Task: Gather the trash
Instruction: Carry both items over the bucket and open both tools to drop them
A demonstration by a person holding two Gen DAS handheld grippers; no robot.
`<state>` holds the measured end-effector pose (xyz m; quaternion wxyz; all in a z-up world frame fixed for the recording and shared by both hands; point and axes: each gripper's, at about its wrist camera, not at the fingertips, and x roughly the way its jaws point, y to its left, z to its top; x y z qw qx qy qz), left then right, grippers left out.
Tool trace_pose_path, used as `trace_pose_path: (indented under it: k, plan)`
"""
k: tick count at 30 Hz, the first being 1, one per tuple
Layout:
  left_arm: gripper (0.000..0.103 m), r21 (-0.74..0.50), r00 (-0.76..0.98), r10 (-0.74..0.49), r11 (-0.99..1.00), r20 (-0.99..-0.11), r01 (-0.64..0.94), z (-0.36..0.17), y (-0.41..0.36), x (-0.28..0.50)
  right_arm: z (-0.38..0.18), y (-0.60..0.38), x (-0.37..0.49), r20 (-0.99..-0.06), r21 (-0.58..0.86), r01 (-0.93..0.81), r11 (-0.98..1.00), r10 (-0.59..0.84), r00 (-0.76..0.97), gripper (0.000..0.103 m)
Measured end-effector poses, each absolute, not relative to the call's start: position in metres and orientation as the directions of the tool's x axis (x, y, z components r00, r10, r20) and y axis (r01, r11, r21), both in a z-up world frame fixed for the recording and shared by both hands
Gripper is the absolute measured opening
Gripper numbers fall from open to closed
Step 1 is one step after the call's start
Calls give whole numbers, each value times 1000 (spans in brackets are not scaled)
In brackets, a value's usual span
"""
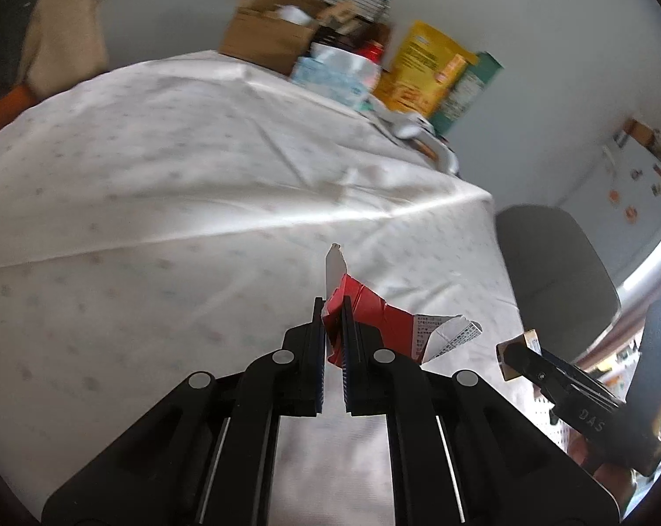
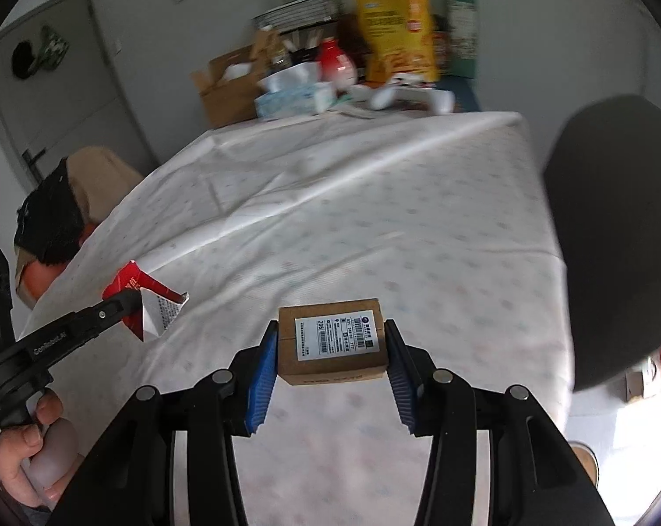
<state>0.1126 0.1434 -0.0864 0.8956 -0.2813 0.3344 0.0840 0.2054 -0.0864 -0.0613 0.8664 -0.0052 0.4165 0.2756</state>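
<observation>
Crumpled red carton (image 1: 365, 311) is pinched in left gripper (image 1: 333, 307), small cardboard box (image 2: 332, 342) clamped in right gripper (image 2: 330, 342), both lifted off the tabletop (image 2: 330, 219), neither yet binned

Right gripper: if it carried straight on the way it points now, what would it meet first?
Probably the white tablecloth; the right gripper, shut on the cardboard box, has no object ahead before the far clutter. Depth is unclear.

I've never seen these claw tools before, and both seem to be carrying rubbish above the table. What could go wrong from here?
1. The left gripper pinches only one end of the crumpled red wrapper; thin and loose, it might slip free.
2. The right gripper clamps the small cardboard box by its sides only, so a jolt could tip it out onto the white tablecloth.
</observation>
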Motion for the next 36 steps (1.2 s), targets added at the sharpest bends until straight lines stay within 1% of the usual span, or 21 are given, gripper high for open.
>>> trace_pose_path:
  k: [4,12,16,24,28,31,32,33,34,35,36]
  plan:
    - [7,-444,761,-85,852,-643,-279,-82,113,125,-60,-125,201,-716,243,-416,876,451,533,46]
    - [7,-448,744,-207,884,-636,-137,-73,39,152,-54,-212,191,-715,215,-273,938,342,610,46]
    - [7,-444,726,-263,893,-635,-66,-70,0,165,-57,-263,186,-725,217,-174,961,278,630,46]
    - [7,-430,674,-348,901,-651,50,-73,-74,184,-79,-349,173,-760,163,-3,987,128,637,46]
    - [7,-423,651,-375,902,-660,92,-74,-104,192,-95,-388,168,-783,164,78,983,82,617,46]
    - [7,-414,630,-394,902,-669,125,-76,-126,197,-103,-415,164,-780,196,139,971,69,622,48]
    - [7,-413,623,-400,901,-672,132,-78,-132,199,-104,-422,164,-777,209,152,966,69,626,57]
    - [7,-412,614,-406,900,-677,142,-79,-140,201,-105,-432,164,-774,222,176,959,64,630,64]
    - [7,-409,607,-410,900,-681,150,-78,-146,202,-105,-440,163,-775,214,209,954,36,630,74]
    - [7,-405,601,-414,900,-684,159,-79,-151,202,-104,-446,160,-771,210,232,950,14,637,78]
    - [7,-396,593,-416,902,-689,173,-79,-160,203,-104,-452,157,-766,218,236,947,16,643,79]
